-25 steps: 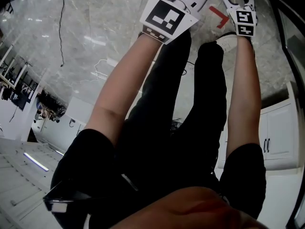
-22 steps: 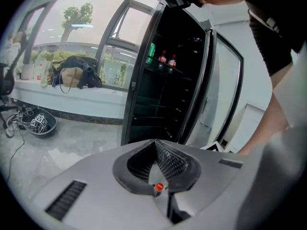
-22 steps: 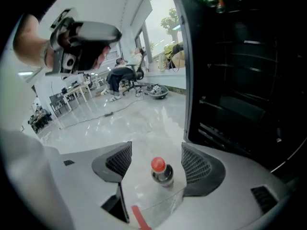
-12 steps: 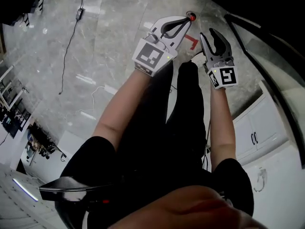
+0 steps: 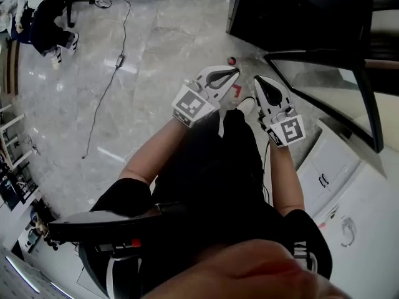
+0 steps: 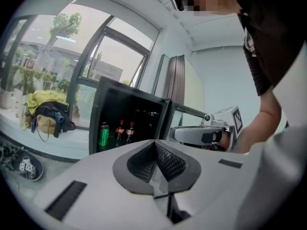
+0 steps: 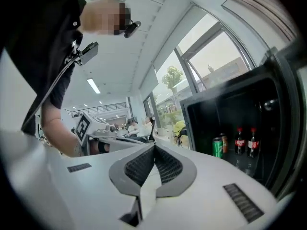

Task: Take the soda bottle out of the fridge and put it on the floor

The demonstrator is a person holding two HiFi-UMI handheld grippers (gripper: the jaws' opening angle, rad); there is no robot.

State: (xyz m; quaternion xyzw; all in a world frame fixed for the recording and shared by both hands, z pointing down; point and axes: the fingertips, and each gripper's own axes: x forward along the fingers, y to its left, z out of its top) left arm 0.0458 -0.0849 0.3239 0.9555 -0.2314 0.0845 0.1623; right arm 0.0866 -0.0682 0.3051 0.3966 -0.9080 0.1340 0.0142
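Two cola bottles with red caps [image 6: 120, 130] [image 7: 239, 141] stand side by side on a shelf inside the open black fridge [image 5: 293, 11], next to a green can [image 6: 103, 134] [image 7: 218, 147]. Both grippers are held out in front of the fridge, well short of the bottles. My left gripper [image 5: 234, 72] [image 6: 155, 143] is shut with nothing in it. My right gripper [image 5: 258, 81] [image 7: 154, 146] is also shut and empty, its pads meeting at the tip. Each gripper shows in the other's view, the right gripper [image 6: 201, 134] to the right and the left gripper [image 7: 103, 128] to the left.
The fridge door [image 5: 330, 86] swings open to the right, above a white cabinet [image 5: 336, 167]. On the grey marble floor lie a cable [image 5: 112, 80], a small red-topped object [image 5: 232, 61] and a red tape mark [image 5: 237, 91]. Another person [image 5: 50, 23] is at the far left.
The right gripper's jaws went from wide open to shut. The head view swung up from the floor, and the fridge and its door came into sight; both grippers sit lower in the picture.
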